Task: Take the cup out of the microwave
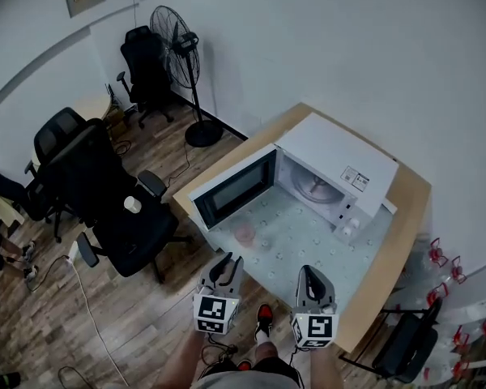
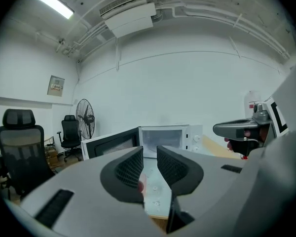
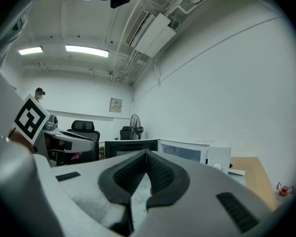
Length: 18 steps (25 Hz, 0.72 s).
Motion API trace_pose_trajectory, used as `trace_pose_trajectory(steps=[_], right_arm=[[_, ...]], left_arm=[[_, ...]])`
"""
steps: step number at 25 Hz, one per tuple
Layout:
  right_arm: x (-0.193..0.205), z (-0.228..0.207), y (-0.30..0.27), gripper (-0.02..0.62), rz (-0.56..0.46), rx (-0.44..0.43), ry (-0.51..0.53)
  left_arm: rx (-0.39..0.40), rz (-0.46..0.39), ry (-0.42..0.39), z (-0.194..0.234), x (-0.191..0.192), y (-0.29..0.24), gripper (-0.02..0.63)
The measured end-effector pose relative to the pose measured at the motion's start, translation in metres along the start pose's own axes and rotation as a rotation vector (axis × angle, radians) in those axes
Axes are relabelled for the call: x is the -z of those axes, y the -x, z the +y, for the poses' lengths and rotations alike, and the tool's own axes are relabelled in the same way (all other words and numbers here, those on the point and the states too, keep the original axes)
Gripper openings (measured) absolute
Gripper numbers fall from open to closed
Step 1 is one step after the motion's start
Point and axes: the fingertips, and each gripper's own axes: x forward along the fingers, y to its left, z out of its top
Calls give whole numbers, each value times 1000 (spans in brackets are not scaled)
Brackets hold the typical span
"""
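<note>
A small pinkish see-through cup (image 1: 245,234) stands on the pale dotted mat (image 1: 308,241) in front of the white microwave (image 1: 340,164), outside it. The microwave's door (image 1: 233,187) hangs wide open to the left, and the glass turntable (image 1: 314,186) inside is bare. My left gripper (image 1: 229,262) hovers off the table's near edge, short of the cup, its jaws a narrow gap apart with nothing between them. In the left gripper view the cup (image 2: 140,184) peeks past the left gripper (image 2: 150,154). My right gripper (image 1: 309,271) hovers beside it, and in its own view the right gripper (image 3: 147,154) is shut and empty.
The wooden table (image 1: 405,217) stands against the white wall. Black office chairs (image 1: 121,217) crowd the floor to the left, one with a paper cup (image 1: 132,205) on its seat. A standing fan (image 1: 181,55) is at the back. A dark chair (image 1: 409,347) stands at the lower right.
</note>
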Motion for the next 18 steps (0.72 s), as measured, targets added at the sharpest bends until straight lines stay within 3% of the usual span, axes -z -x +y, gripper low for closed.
trace_pose_trajectory(steps=[6,18], right_arm=[[-8,16,34,18,-27,-13,21],[-11,33,73,18,-36,-8,13]], left_arm=[[6,-4,-1,-10,-5,37,63],[-7,-17,-12,-17,-6,85,41]])
